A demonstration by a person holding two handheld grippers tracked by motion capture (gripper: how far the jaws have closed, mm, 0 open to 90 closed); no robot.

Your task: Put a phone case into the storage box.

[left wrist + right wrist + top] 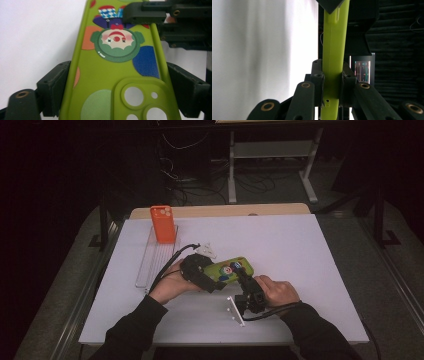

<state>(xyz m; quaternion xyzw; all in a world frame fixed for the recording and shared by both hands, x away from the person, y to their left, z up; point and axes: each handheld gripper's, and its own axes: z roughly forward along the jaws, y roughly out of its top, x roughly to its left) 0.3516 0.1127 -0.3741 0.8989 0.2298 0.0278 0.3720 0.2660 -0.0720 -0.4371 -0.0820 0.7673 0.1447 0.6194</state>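
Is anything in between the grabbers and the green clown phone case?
No. The green phone case sits right between the left gripper's pads at its camera end, and the right gripper pinches its thin edge at the other end. Nothing visible gets in between them.

The green phone case looks like matt, smooth rubbery plastic; the table matt white.

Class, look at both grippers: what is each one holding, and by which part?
Both are at the green phone case. The right gripper pinches its thin edge; the left gripper straddles its camera end, contact unclear.
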